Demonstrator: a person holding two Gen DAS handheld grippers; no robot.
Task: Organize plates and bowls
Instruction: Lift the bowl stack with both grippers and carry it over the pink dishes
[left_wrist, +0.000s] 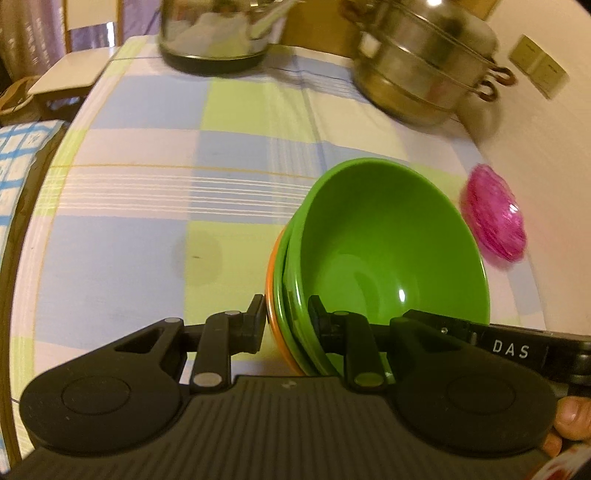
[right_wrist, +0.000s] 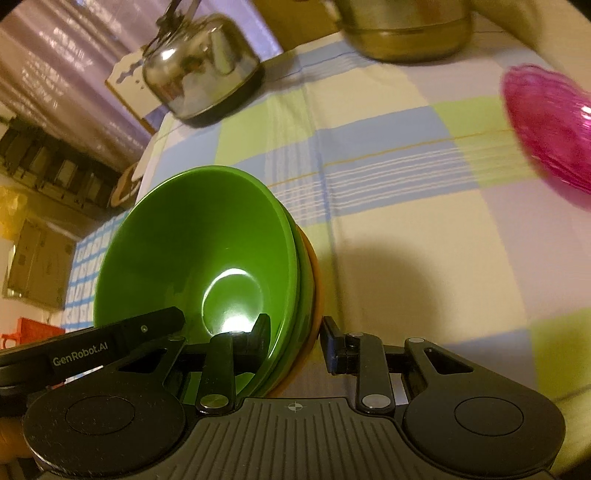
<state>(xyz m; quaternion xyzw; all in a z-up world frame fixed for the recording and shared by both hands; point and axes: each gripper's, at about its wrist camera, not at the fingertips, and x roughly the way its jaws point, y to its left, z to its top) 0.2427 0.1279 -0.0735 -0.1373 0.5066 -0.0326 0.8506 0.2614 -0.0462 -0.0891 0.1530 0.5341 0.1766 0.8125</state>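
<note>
Bowls (left_wrist: 391, 251) above checked tablecloth (left_wrist: 147, 184)

Matte black left claw (left_wrist: 288, 317) and right claw (right_wrist: 293, 338), silver rivets, ribbed bodies, white "DAS" and "GenRobot.AI" lettering

A table covered by a checked cloth of pale blue, lime green and cream squares (left_wrist: 177, 122) fills most of both views. Beyond its far edge hangs a shiny lilac curtain (right_wrist: 55, 66), with a pale wooden chair (left_wrist: 70, 70) beside the table. A cream wall (left_wrist: 554, 155) on the right carries beige switch plates (left_wrist: 539, 64). Warm, yellowish light falls over everything.
</note>
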